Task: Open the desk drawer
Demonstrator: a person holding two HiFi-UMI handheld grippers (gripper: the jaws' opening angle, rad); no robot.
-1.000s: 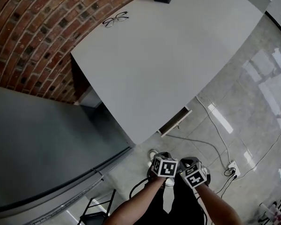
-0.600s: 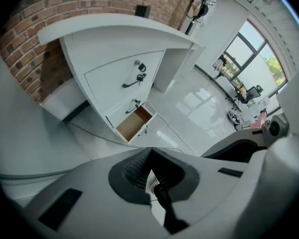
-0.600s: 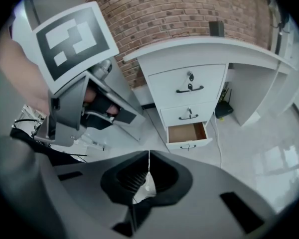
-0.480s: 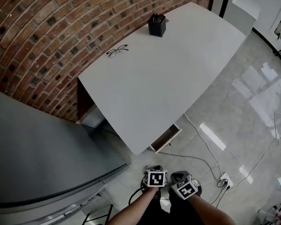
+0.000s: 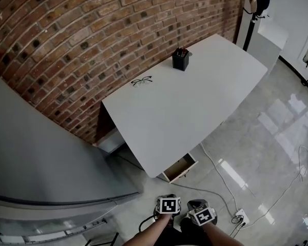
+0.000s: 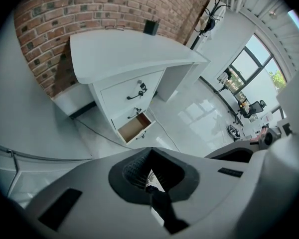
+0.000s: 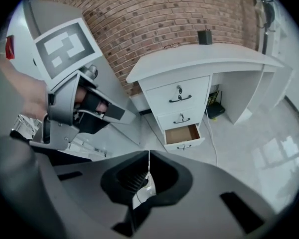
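**Item 1, L gripper** [image 6: 149, 158]: jaws closed pad to pad, nothing clamped. Only a strip of floor and a dark sliver are seen through the gap behind the pads. It is held low in the head view, marker cube [image 5: 169, 205] uppermost.

**Item 2, R gripper** [image 7: 149, 156]: jaws likewise pressed together and empty, w/ only a thin pale seam left between them. It is held just beside the L gripper, on its right.

**Item 3, drawer** [image 5: 178, 168]: lowest of three in the pedestal under the desk [image 5: 195, 101]. It is found pulled out, brown inside exposed, apparently empty. The two upper drawers [image 7: 178, 94] are shut flush, each w/ a dark handle.

**Relation:** the drawer lies ahead of and below both tools and is well apart from either, w/ no contact.
- In the head view it sits almost straight ahead of the L gripper, which is judged slightly the nearer. From the R gripper it lies ahead and to the left.
- The slide axis runs out from under the desk top toward the open floor. The front panel lies level, crosswise to that axis, handle side toward the person.

**Status (judged):** the task reads as done, or nearly so. If more travel is wanted, the jaws must first be parted and the handle approached from the front, along the slide axis.

**Misc.:**
- glasses [image 5: 141, 81] and pen pot [image 5: 180, 59] on the desk top
- brick wall [image 5: 92, 29] behind
- cable [image 5: 215, 173] on the floor beside the drawer
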